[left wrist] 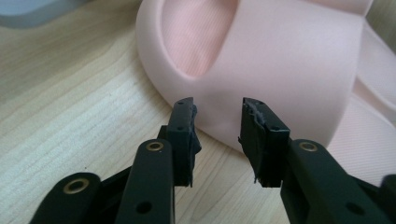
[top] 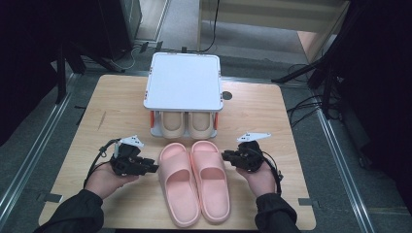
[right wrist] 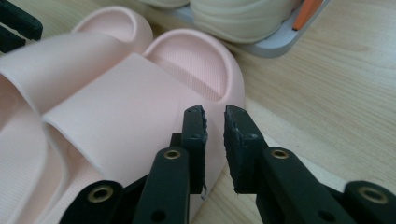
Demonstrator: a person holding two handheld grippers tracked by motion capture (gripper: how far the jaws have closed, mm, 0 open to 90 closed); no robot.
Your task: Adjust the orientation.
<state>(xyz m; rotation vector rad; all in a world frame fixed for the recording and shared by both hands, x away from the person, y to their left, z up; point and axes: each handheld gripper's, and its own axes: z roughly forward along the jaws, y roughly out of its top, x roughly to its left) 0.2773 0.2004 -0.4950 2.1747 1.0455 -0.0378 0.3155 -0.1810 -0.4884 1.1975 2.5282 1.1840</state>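
Pink slippers (top: 194, 182) are laid side by side on the table (top: 272, 126) before the shoe rack (top: 183, 82). Left gripper (top: 153, 168) and right gripper (top: 226, 155) are held flanking them, jaws parted, nothing grasped, likely for pickup.

Your pink slippers (top: 194, 182) look like matt, soft foam or rubber, smooth on the straps, fine-ribbed on the footbeds. The table (top: 272, 126) is pale wood-grain laminate, low sheen. Your left gripper (left wrist: 217, 123) is matt black plastic with brass-coloured rivets and rough, frayed pads (left wrist: 259, 119). Far rack (top: 183, 80): smooth white plastic, matt beige slippers (top: 186, 124).
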